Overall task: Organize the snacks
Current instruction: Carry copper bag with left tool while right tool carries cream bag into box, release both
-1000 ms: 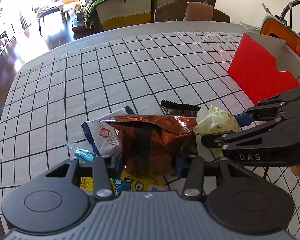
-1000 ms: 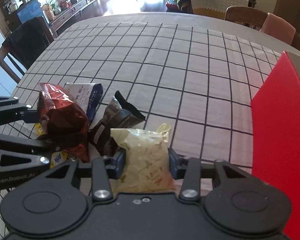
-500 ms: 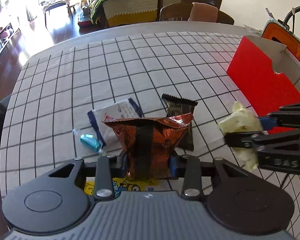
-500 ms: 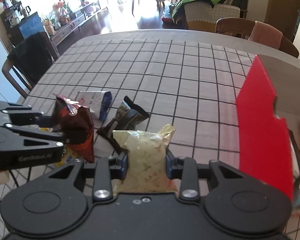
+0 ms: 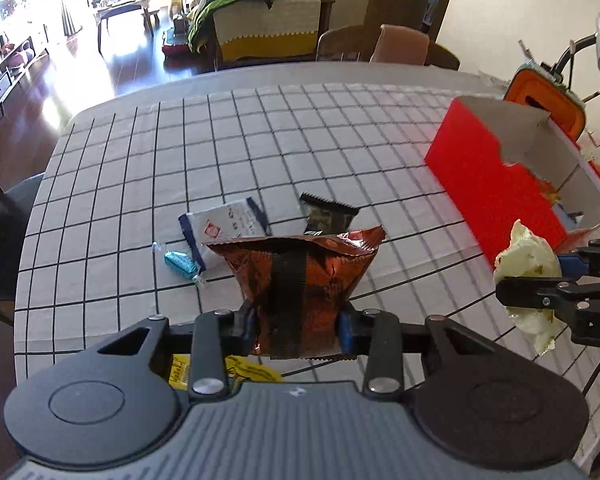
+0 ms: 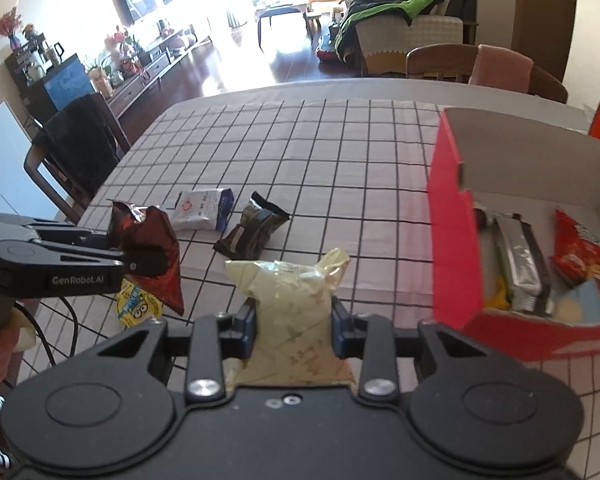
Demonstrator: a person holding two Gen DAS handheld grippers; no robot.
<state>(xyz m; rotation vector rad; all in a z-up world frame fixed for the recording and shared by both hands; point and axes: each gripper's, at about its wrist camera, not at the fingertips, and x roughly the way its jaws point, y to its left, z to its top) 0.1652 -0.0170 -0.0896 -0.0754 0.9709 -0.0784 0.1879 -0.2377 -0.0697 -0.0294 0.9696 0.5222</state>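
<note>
Copper-brown foil bag [image 5: 300,280], creased, with a black centre seam: clamped between the pads of the left gripper [image 5: 297,326] and held upright above the table [image 5: 259,140], clear of the cloth. Pale yellow bag [image 6: 293,308], crinkled, top corner twisted: pinched in the right gripper [image 6: 293,332], also lifted off the table, just left of the red box [image 6: 452,248] (in the left wrist view the same bag hangs at the right edge, near the box's front corner). Red box: open-topped, white inside, standing at the right side of the table; it holds a silver packet [image 6: 518,260], a red snack bag [image 6: 578,252] leaning against the far wall, and pale blue and yellow items at the bottom, too blurred to identify. Loose on the checked cloth, near mid-table: white packet [image 5: 223,232] with dark blue ends and a red stamp, lying flat; black wrapper [image 5: 326,216] just to its right, apart from it; teal foil candy [image 5: 179,264] touching the white packet's near-left edge. Yellow cartoon-print packet [image 6: 137,306] lies flat beneath the left gripper, largely hidden by it in the left wrist view. An orange object [image 5: 546,104] stands behind the box. Chairs stand along the table's far edge.
</note>
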